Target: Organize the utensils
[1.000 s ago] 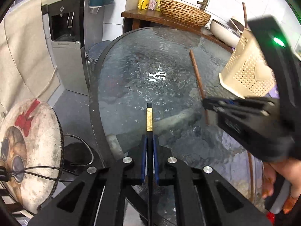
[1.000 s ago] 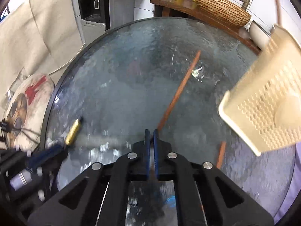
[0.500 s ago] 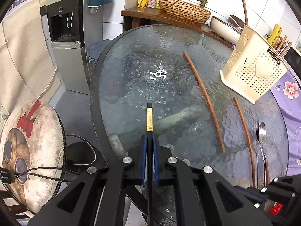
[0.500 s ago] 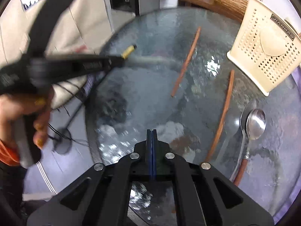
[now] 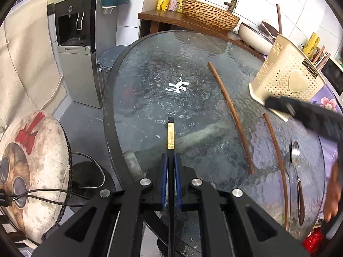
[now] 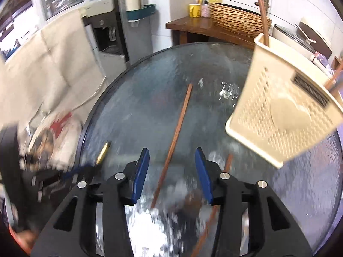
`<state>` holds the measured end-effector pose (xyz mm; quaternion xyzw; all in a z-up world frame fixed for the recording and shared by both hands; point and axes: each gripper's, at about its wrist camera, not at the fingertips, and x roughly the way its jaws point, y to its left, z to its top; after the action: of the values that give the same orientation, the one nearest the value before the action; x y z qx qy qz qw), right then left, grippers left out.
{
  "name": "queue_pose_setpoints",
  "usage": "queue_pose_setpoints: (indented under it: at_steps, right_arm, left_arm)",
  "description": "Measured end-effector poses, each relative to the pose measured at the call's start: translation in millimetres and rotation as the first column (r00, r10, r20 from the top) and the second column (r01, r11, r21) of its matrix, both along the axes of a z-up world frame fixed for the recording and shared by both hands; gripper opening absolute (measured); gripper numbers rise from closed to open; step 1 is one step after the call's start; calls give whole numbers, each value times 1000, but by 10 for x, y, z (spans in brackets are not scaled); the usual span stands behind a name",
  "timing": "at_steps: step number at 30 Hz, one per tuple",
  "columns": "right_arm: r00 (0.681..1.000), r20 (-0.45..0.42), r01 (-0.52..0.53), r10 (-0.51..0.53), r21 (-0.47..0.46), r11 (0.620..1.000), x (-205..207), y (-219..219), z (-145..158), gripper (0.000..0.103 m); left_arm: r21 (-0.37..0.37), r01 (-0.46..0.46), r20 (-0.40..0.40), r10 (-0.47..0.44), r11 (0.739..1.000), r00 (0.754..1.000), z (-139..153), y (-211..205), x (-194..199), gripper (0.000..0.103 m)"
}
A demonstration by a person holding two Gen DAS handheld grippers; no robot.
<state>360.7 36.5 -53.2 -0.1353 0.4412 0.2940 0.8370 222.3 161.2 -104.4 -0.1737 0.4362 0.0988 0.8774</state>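
Slim black chopstick (image 5: 170, 135), gold-banded tip

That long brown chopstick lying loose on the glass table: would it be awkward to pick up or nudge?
Probably a little. The brown chopstick is long, thin and looks rigid, so it should lift without drooping. It lies flat on the smooth glass table, so a push would likely make it slide or roll. It looks light, and may pivot if pinched far from its middle.

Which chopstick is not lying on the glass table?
The black chopstick with the gold band, clamped in the left gripper; both brown chopsticks lie flat.
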Motion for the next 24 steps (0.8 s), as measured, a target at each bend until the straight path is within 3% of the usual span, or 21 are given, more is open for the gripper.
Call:
queue_pose_setpoints:
  at_steps: [4, 8, 10, 20, 24]
  right_arm:
    - [1000, -19, -3, 1, -74, 997, 287, 436, -94, 42]
    - [995, -64, 67, -77, -143, 987, 685, 699, -305, 34]
    - [989, -91, 105, -118, -142, 984, 835, 742, -384, 27]
    - [982, -134, 110, -131, -158, 981, 1108, 890, -500, 23]
    - [981, -137, 112, -134, -158, 981, 1175, 904, -504, 11]
  left_arm:
    - [-18, 6, 0, -6, 1000, 1000, 0, 37, -5, 8]
    - [-22, 10, -29, -11, 1000, 1000, 19, 46, 59, 8]
    - [-17, 14, -35, -15, 1000, 999, 28, 38, 104, 8]
    - [15, 28, -72, -26, 1000, 997, 49, 57, 346, 8]
    - [22, 35, -72, -33, 999, 997, 55, 49, 344, 8]
